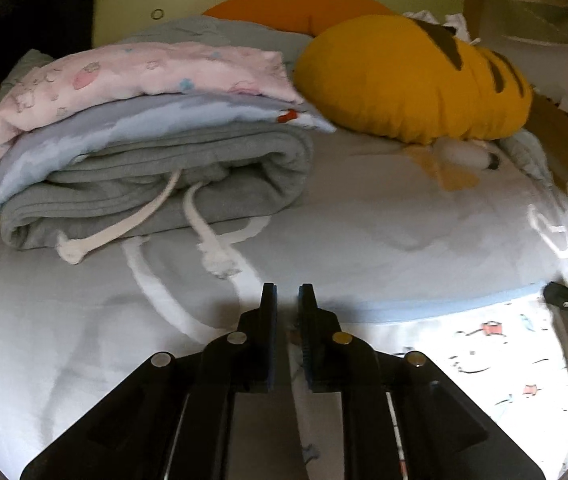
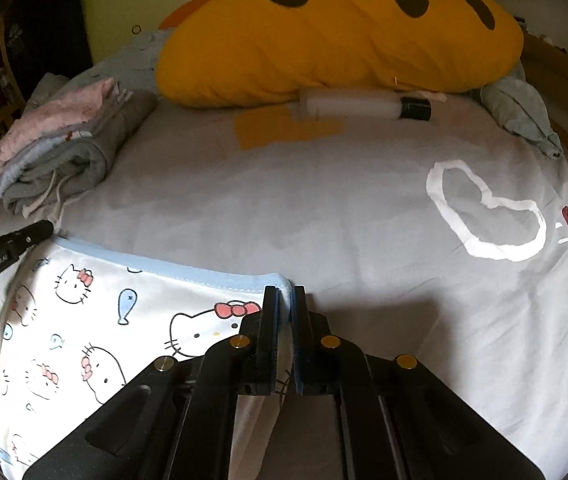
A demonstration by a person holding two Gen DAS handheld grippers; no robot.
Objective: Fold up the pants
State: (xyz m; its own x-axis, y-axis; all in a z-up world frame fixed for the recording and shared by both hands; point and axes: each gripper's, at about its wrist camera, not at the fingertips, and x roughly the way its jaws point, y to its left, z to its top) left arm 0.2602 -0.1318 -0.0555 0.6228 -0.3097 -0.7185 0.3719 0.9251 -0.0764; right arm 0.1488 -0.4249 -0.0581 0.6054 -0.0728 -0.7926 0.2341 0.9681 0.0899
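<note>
Grey bedsheet (image 2: 324, 208) spreads ahead, a folded pile (image 1: 143, 152) at ten o'clock. Printed pants (image 2: 83, 320) lie at seven o'clock, their blue waistband corner pinched in the right gripper (image 2: 285, 296). Left gripper (image 1: 287, 292) is nearly closed (whether on cloth, I cannot tell). Likely the first fold; next, carry the edge across evenly.

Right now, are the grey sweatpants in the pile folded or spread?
Folded: the grey sweatpants lie doubled over, rounded fold showing, under two other folded garments.
</note>
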